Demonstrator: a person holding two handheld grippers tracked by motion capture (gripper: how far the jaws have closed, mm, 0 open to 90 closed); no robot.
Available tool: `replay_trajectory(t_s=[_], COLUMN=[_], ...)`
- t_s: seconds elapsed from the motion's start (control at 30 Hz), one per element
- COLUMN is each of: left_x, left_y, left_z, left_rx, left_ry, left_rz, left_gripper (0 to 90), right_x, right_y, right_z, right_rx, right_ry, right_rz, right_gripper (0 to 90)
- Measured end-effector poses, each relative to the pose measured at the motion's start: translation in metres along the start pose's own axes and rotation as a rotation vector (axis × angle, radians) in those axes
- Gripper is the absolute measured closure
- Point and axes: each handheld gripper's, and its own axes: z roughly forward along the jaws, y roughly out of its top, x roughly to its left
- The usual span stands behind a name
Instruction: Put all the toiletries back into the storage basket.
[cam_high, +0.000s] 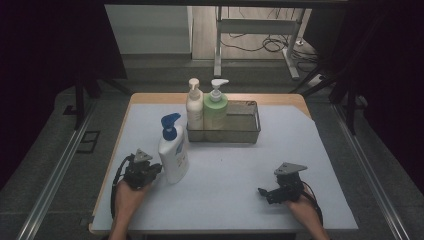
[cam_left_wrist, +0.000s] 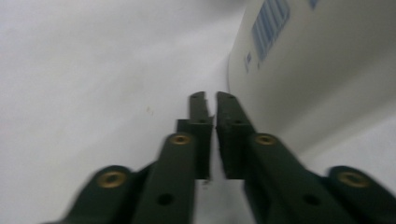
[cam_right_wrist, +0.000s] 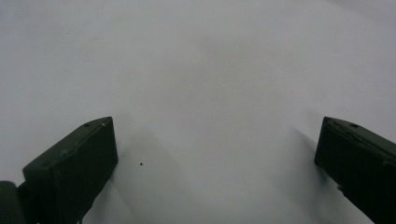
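Lotion bottle (cam_high: 173, 159): white body, blue pump head (cam_high: 170, 125), nozzle turned toward 1 o'clock. Stands upright on the grey mat (cam_high: 240, 175), at about 9 o'clock from the mat's centre. Blue label print is on its front in the high view. In the left gripper view the bottle (cam_left_wrist: 317, 70) is a pale curved wall at 1–2 o'clock of the jaws, with a blue barcode near the top edge.

Left gripper (cam_high: 156, 169): at 8 o'clock on the mat, held by the left hand (cam_high: 129, 196), jaws pointing toward 3 o'clock at the bottle's lower body. In its own view (cam_left_wrist: 210, 100) the jaws stand almost together, with a thin slit between them and nothing in it. The tips are just beside the bottle's base; contact cannot be told.

Right gripper (cam_high: 262, 192): at 4 o'clock on the mat, held by the right hand (cam_high: 306, 207), well apart from the bottle. In its own view (cam_right_wrist: 215, 140) the jaws stand wide apart over bare mat, holding nothing.

Basket (cam_high: 250, 131): wire mesh, rectangular, at 12 o'clock on the mat, just behind the lotion bottle. In its left end are two pump bottles, upright and side by side: a cream bottle (cam_high: 194, 109) and, right of it, a green bottle (cam_high: 215, 111) with a white pump. They look to be touching.
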Motion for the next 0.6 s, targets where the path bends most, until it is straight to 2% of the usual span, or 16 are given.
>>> replay_trajectory(t_s=[0.03,0.1,0.3,0.43,0.6], left_x=[0.000,0.001,0.003,0.007,0.008], left_y=[0.002,0.006,0.010,0.008,0.006], left_z=[0.003,0.008,0.024,0.027,0.027], left_rx=[-0.001,0.000,0.006,-0.008,-0.016], left_ry=[-0.007,-0.034,-0.071,-0.108,-0.113], left_rz=[-0.002,-0.010,-0.041,-0.065,-0.074], left_gripper=[89.1,89.3,89.4,89.5,89.5], right_x=[0.000,0.000,0.000,0.000,0.000], right_y=[0.000,0.000,0.000,0.000,0.000], right_z=[0.000,0.000,0.000,0.000,0.000], right_rx=[0.000,0.000,-0.001,0.000,0.000], right_ry=[0.000,0.000,0.000,0.000,0.000], right_rz=[0.000,0.000,0.000,0.000,-0.001], right_gripper=[0.0,0.0,0.0,0.0,0.0])
